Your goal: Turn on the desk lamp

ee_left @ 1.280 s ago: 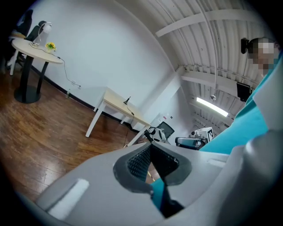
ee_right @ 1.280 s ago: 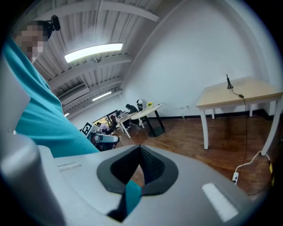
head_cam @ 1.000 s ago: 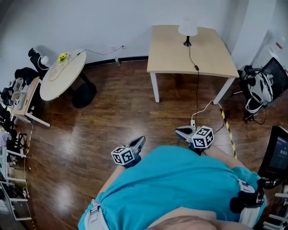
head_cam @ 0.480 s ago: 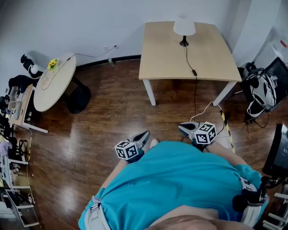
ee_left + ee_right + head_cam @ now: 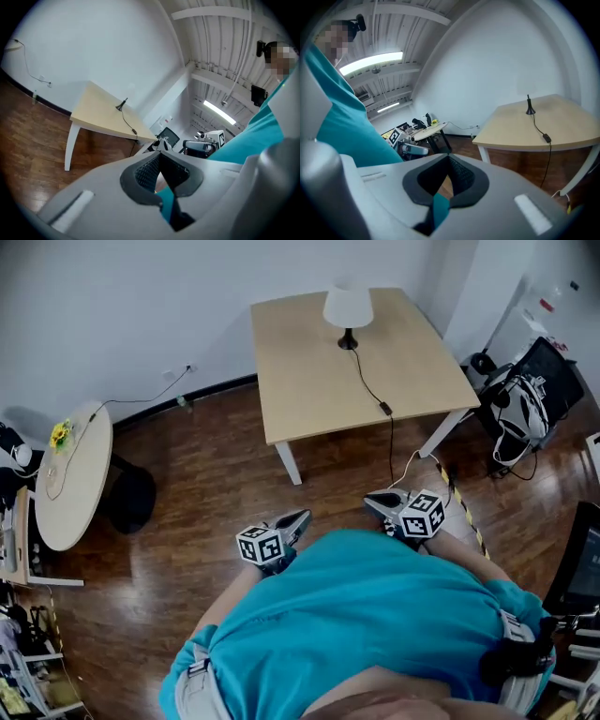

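The desk lamp [image 5: 348, 309] has a white shade and a black base and stands at the far side of a light wooden table [image 5: 300, 381]. Its black cord carries an inline switch [image 5: 384, 409] and drops over the table's front edge. My left gripper [image 5: 292, 521] and right gripper [image 5: 377, 503] are held close to the person's teal shirt, well short of the table, both shut on nothing. The left gripper view shows the lamp's stem [image 5: 123, 104] far off. In the right gripper view the lamp's base [image 5: 529, 110] and the switch [image 5: 545, 138] show.
A round white table [image 5: 66, 479] with a yellow flower [image 5: 61, 434] stands at the left, a black stool [image 5: 131, 501] beside it. Bags and a dark screen [image 5: 525, 395] crowd the right. Yellow-black tape [image 5: 466, 514] and a white cable lie on the wood floor by the table leg.
The head view has swung left and moved forward: the wooden table and lamp now sit nearer and more to the left. Both grippers stay shut against the body.
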The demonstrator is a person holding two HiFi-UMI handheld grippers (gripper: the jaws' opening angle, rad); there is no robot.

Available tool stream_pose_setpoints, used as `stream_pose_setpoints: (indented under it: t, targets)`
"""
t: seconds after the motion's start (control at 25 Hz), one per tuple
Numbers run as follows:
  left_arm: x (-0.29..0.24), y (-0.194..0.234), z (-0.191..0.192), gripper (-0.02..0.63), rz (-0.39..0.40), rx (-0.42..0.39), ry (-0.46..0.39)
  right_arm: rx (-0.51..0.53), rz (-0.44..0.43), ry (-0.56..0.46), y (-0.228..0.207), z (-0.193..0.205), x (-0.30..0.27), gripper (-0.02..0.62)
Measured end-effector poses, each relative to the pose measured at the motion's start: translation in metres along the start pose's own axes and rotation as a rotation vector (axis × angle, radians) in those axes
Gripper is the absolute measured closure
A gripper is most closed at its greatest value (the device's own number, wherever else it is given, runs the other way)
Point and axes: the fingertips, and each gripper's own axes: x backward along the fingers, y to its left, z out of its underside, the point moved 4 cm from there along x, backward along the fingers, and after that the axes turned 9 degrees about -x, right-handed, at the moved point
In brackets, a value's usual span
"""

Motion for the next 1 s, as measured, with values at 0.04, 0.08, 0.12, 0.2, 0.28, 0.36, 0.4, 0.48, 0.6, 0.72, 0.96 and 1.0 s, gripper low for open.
stream_pose_setpoints:
  t: [0.04,0.08,0.12,0.2,0.28,0.36,0.4,0.48,0.6,0.72,0.96,1.0]
  targets:
    - [-0.009,0.004,-0.01,0.604,0.02,-0.012,0.008,-0.008,0.014,0.004,-0.006,-0.008,0.0,0.594]
    - [-0.018,0.008,-0.016,0.604,0.03,-0.019,0.009,-0.022,0.029,0.006,-0.015,-0.013,0.003,0.594]
    - [-0.028,0.013,-0.018,0.604,0.031,-0.012,0.007,-0.041,0.044,0.005,-0.027,-0.013,0.008,0.594]
    - [-0.05,0.021,-0.01,0.604,0.019,0.035,0.016,-0.078,0.063,-0.005,-0.057,-0.006,0.022,0.594]
    - [-0.078,0.025,-0.005,0.604,0.004,0.052,0.043,-0.095,0.057,-0.023,-0.089,-0.003,0.037,0.594]
    - [-0.104,0.027,-0.014,0.605,-0.026,0.023,0.051,-0.1,0.038,-0.039,-0.119,-0.01,0.049,0.594]
    - [-0.117,0.027,-0.02,0.604,-0.047,0.007,0.043,-0.101,0.026,-0.043,-0.133,-0.014,0.055,0.594]
    - [-0.146,0.025,-0.029,0.604,-0.083,-0.009,0.024,-0.093,0.0,-0.042,-0.163,-0.023,0.069,0.594]
    - [-0.179,0.022,-0.033,0.604,-0.112,-0.012,0.014,-0.069,-0.034,-0.051,-0.192,-0.036,0.082,0.594]
    - [-0.212,0.015,-0.039,0.604,-0.115,-0.031,0.023,-0.064,-0.047,-0.076,-0.219,-0.046,0.099,0.594]
    - [-0.256,0.018,-0.07,0.604,-0.111,-0.059,0.009,-0.086,-0.004,-0.136,-0.269,-0.069,0.127,0.594]
    - [-0.258,0.023,-0.075,0.604,-0.11,-0.061,0.006,-0.084,0.004,-0.143,-0.272,-0.076,0.126,0.594]
